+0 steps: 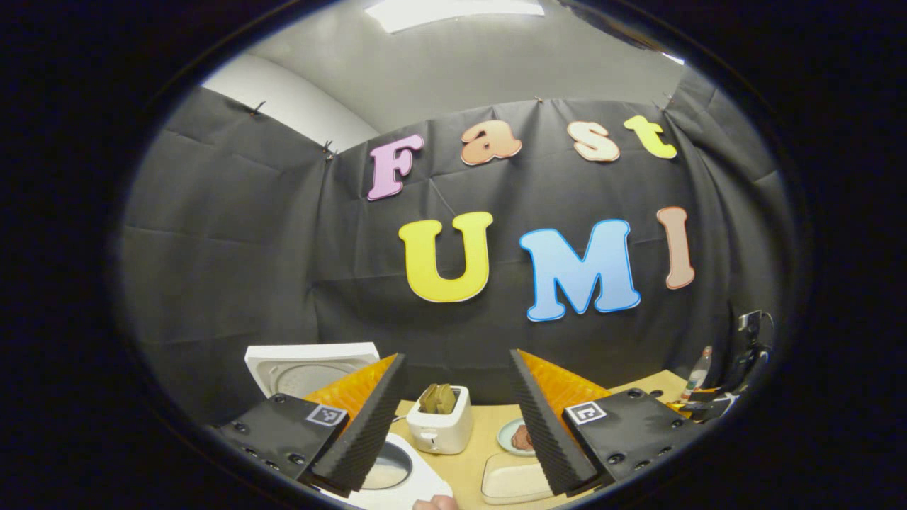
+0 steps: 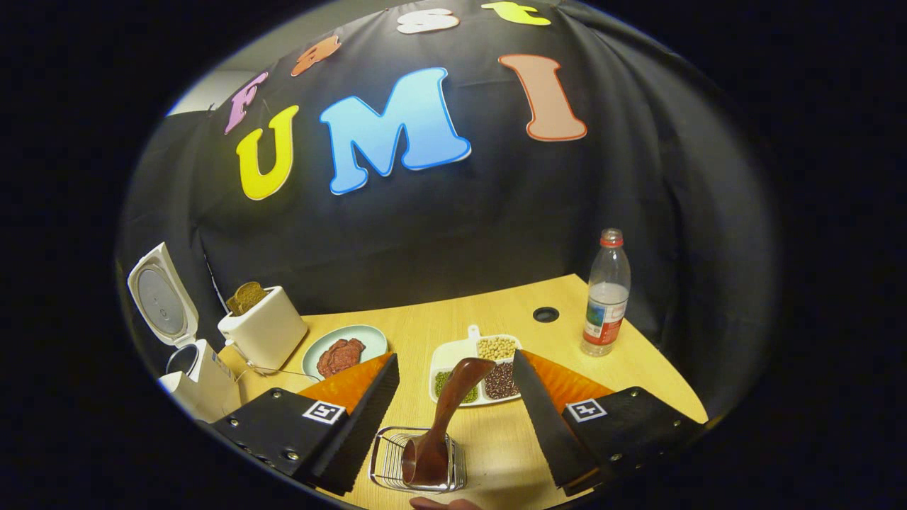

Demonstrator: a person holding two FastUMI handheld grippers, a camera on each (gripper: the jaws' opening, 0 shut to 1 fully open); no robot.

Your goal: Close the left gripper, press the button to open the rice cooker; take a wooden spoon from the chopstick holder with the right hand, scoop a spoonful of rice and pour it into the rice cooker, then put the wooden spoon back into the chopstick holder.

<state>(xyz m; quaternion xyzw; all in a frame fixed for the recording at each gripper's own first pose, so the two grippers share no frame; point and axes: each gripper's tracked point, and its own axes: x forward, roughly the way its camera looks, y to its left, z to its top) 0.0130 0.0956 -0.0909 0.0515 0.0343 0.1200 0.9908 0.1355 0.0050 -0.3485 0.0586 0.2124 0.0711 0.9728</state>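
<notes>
The white rice cooker (image 2: 188, 368) stands far to the left of the right gripper (image 2: 453, 414) with its hinged lid up, so the button press looks done; whether rice has already been poured I cannot tell, and the step in hand seems to concern the spoon. The smooth dark wooden spoon (image 2: 443, 425) leans in the wire-mesh chopstick holder (image 2: 418, 460), between the right gripper's 2 ridged fingers, which stand wide apart and touch nothing. If a pick-up is next, it calls for closing on the narrow handle. The left gripper (image 1: 457, 421) hangs wide open too, the cooker's round inner pot (image 1: 388, 467) just below its left finger.
</notes>
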